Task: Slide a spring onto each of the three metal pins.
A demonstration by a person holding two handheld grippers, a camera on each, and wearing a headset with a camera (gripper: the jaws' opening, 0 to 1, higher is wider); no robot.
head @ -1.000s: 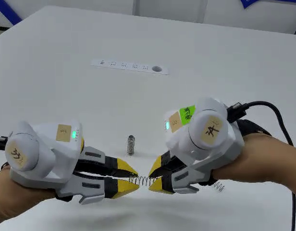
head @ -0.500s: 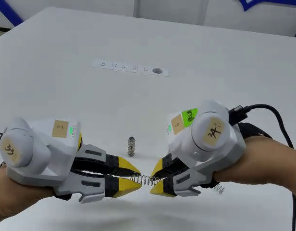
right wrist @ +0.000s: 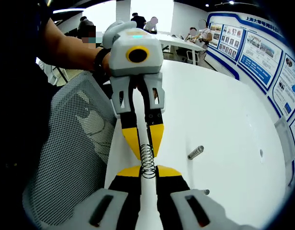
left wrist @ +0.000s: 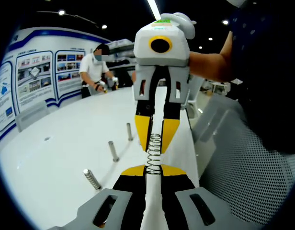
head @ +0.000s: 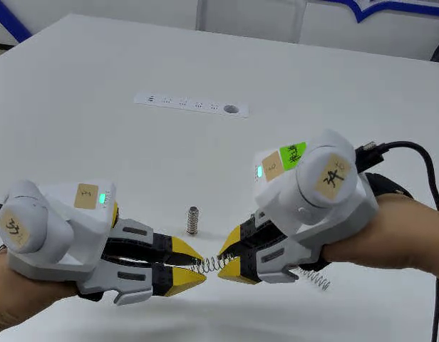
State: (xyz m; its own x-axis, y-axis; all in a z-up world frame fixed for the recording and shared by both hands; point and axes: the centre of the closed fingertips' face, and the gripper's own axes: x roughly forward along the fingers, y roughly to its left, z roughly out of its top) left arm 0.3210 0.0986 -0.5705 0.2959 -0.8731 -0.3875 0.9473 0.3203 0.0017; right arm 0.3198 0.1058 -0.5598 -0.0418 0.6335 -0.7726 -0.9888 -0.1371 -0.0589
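White workbench (head: 98,107) ran wide, power strip (head: 189,104) lying far back, and low in the head view the left gripper (head: 198,267) and right gripper (head: 225,262) met tip to tip. Each had its jaws pinched on one end of the same spring (head: 211,264), which bridged the gap just above the table. Over the last second that bridge held; the right gripper merely rode up and tilted a touch. So the spring had gone nowhere, and by my read this was a re-grip, not a delivery. Behind the tips stood the loaded pin (head: 193,220); the left gripper view showed the middle pin (left wrist: 112,151) and far pin (left wrist: 130,132) bare. One of three looked done, and a loose spring (head: 316,278) lay just beside the right gripper
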